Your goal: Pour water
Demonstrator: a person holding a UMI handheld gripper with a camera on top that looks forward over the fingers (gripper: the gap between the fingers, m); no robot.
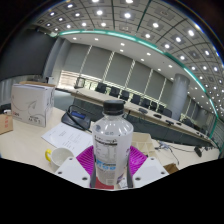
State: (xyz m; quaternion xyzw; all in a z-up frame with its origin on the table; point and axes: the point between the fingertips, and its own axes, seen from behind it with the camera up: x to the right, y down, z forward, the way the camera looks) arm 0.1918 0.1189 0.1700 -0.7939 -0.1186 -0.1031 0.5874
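The bottle [110, 150] is hiding most of the pink pads [84, 158]; its base is seemingly running below the view.

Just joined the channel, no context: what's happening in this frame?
A person's hand-held gripper is holding a clear plastic water bottle with a dark cap upright between its two pink-padded fingers, which appear closed on the bottle's lower body. The cap looks to be on, and no pouring is visible. Below and beyond lies a light-coloured table with a white paper sheet and a white box on it, in a large meeting room.
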